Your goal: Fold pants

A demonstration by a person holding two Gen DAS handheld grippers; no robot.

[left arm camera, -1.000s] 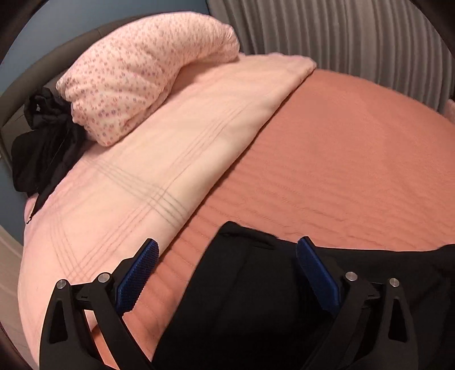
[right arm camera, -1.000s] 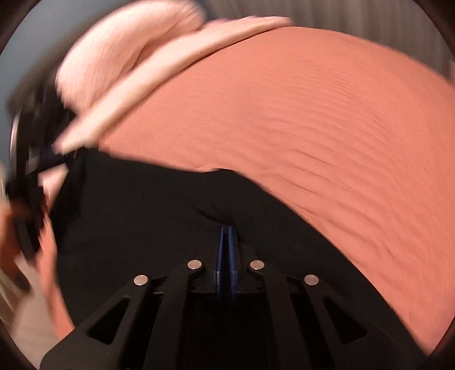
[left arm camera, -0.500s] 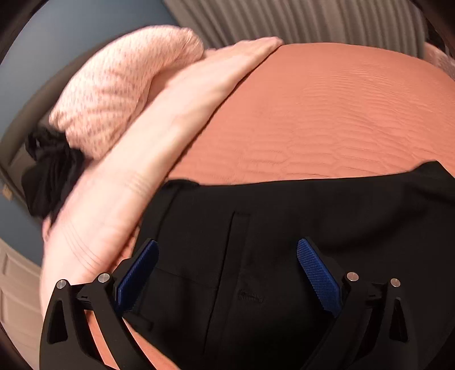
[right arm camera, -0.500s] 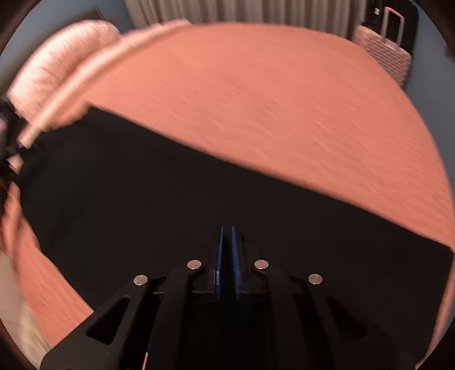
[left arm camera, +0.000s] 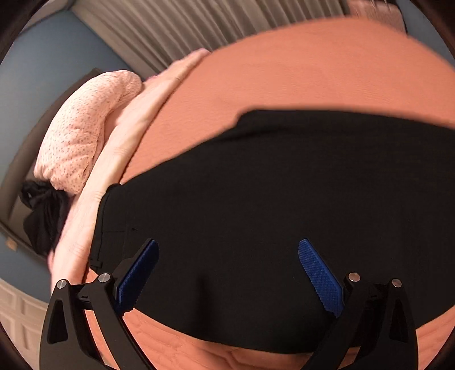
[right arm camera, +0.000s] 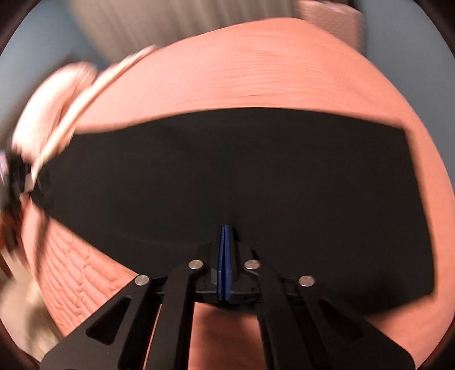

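Black pants (right arm camera: 227,176) lay spread flat across the salmon bedspread (right arm camera: 270,74), right tongs (right arm camera: 224,256) pinched fully together on the pants' near edge, left tongs (left arm camera: 227,273) spread wide above the fabric, gripping nothing, pink floral pillow (left arm camera: 85,128) at bed's far left.

Bed with salmon-orange quilted bedspread (left arm camera: 312,74); folded pale pink blanket (left arm camera: 125,142) and pink floral-print pillow (left arm camera: 85,128) at its left end, a crumpled black cloth (left arm camera: 42,216) beside them. Blue-grey painted wall (left arm camera: 48,68) at left; pleated beige curtain (left arm camera: 204,22) behind the bed.
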